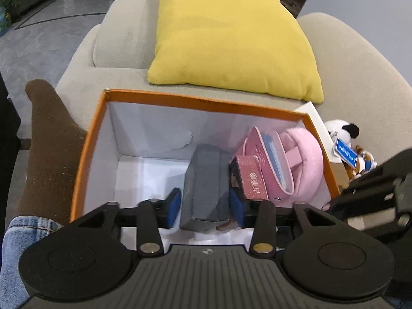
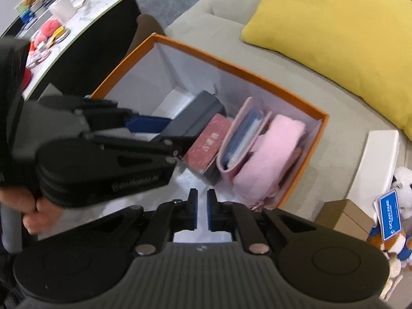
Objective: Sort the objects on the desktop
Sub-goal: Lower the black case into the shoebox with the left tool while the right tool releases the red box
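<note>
Sorting looks well along: the orange box (image 1: 88,139), rigid card with a white lining, sits on the beige woven sofa seat (image 1: 123,77) near its front edge and already holds most of the things. Along its right wall stand a soft pink plush pouch (image 1: 306,149), a pink case with blue sleeves (image 1: 267,154) and a speckled red box (image 1: 251,177), all packed upright. The matte grey rectangular case (image 1: 206,180) leans beside them between the pads of the left tool (image 1: 204,207), which are spread slightly clear of it, so I judge it released. The right tool (image 2: 202,211) is pressed nearly together on nothing. Left outside, right of the box: a white carton (image 2: 376,159), a brown box (image 2: 345,216) and tagged plush toys (image 2: 394,239).
</note>
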`<state>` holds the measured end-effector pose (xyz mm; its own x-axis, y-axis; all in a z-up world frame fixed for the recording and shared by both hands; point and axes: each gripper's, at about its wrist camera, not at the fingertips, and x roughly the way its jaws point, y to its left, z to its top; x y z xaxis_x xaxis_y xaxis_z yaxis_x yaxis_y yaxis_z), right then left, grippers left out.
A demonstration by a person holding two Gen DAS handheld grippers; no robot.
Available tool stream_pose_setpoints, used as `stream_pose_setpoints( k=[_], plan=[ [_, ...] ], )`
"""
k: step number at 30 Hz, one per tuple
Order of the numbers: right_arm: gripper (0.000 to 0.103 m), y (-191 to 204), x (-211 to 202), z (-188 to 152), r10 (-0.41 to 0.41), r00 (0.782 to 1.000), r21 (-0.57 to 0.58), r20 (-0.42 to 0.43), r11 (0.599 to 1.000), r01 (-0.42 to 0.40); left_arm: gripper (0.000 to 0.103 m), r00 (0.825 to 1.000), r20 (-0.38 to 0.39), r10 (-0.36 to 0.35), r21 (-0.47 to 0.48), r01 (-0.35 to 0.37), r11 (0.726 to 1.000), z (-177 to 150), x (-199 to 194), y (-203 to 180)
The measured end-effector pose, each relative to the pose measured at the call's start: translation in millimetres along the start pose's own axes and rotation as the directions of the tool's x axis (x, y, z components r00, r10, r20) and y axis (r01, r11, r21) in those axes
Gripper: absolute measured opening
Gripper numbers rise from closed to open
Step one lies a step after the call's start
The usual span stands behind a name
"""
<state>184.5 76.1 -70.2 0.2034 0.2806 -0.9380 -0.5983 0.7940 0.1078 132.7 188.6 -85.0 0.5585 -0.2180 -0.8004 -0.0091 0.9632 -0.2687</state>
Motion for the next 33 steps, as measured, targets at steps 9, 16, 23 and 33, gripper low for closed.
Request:
stream_pose_setpoints(
  k=[9, 16, 23, 33],
  plan=[
    [0.007, 6.5, 33.0, 5.3, 0.018, 1.0, 0.035, -0.009, 0.999, -0.018, 0.031, 0.999, -0.029, -0.035, -0.035, 0.034, 0.999, -2.7, -17.4, 9.2],
    [0.005, 3.0, 45.8, 11.0, 0.008, 1.0, 0.042, 0.009, 0.999, -0.008, 0.023, 0.995, -0.017, -0.094, -0.077, 0.092, 0.993, -2.0, -5.0, 16.8],
    [0.0, -0.1, 54.0, 19.5, 0.002, 1.0, 0.039, 0.016, 0.999, -0.003, 0.023, 0.995, -0.007, -0.096, -0.08, 0.095, 0.992, 5.4, 1.0, 15.6],
    [0.009, 14.0, 32.0, 2.3, 0.006, 0.997, 0.005, 0.073, 1.0, -0.007, 0.024, 1.0, 0.003, -0.01, -0.079, 0.01, 0.997, 3.0, -9.4, 8.4]
  ],
)
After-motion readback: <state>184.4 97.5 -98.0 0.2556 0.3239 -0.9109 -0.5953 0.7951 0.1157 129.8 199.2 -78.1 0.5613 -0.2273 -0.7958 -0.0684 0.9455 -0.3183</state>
